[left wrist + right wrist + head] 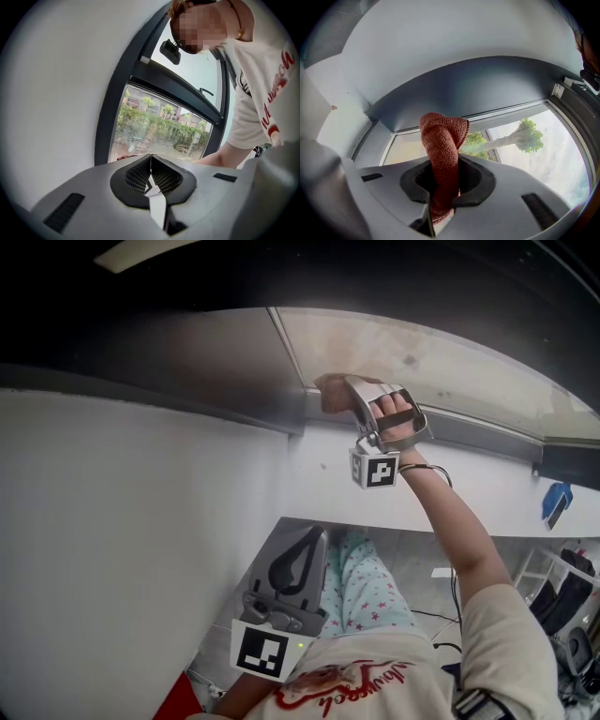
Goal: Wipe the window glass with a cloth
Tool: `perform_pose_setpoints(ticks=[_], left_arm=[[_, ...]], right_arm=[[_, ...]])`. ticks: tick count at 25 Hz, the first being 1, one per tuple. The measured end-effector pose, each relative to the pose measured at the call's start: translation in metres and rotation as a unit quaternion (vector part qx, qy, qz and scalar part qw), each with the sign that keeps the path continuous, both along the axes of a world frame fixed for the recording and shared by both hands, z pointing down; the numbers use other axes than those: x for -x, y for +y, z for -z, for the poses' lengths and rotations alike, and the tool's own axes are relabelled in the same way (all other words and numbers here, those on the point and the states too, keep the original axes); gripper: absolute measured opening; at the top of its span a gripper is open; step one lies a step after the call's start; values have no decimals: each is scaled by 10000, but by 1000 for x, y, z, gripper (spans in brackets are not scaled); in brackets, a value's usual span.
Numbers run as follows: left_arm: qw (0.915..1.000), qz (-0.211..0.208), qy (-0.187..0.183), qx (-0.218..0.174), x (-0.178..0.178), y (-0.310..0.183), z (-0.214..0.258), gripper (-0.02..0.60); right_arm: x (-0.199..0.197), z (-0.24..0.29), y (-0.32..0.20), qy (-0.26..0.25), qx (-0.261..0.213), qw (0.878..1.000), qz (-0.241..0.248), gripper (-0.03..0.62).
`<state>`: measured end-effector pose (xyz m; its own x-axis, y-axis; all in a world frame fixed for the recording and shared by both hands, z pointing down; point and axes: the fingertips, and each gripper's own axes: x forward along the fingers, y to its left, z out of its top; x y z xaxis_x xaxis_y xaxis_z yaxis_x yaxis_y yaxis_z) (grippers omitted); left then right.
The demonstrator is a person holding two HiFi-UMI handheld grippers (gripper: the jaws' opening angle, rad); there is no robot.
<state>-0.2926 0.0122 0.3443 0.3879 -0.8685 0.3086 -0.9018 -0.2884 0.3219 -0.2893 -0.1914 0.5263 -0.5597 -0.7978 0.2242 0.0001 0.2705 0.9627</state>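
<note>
At the far frame corner, the right gripper was clamped on the cloth, whose bunched end sat just beside the glass. Near the person's shirt, the left gripper had its jaws together, holding nothing.

Your cloth is coarse, knitted fabric; the window glass smooth, clear; the frame matt (dark coating).

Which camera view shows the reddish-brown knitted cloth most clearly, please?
The right gripper view: the reddish-brown knitted cloth fills the centre, clamped in the right gripper. The head view shows only a small lump; the left gripper view, none clearly.
</note>
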Motion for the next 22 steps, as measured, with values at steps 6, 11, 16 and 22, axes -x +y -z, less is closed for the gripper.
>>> perform_pose_setpoints(ticks=[6, 11, 16, 22], left_arm=[[10000, -42, 19, 82, -2, 2, -7, 21], [9998, 52, 10, 181, 5, 7, -18, 21], [9997, 137, 14, 194, 9, 9, -23, 21], [9995, 173, -7, 272, 11, 14, -26, 21]], right_arm=[[1, -37, 0, 108, 294, 9995, -41, 69], [0, -71, 1, 276, 503, 9982, -170, 71], [-3, -101, 0, 470, 747, 9957, -294, 71], [-7, -135, 0, 426, 1360, 9873, -706, 80]])
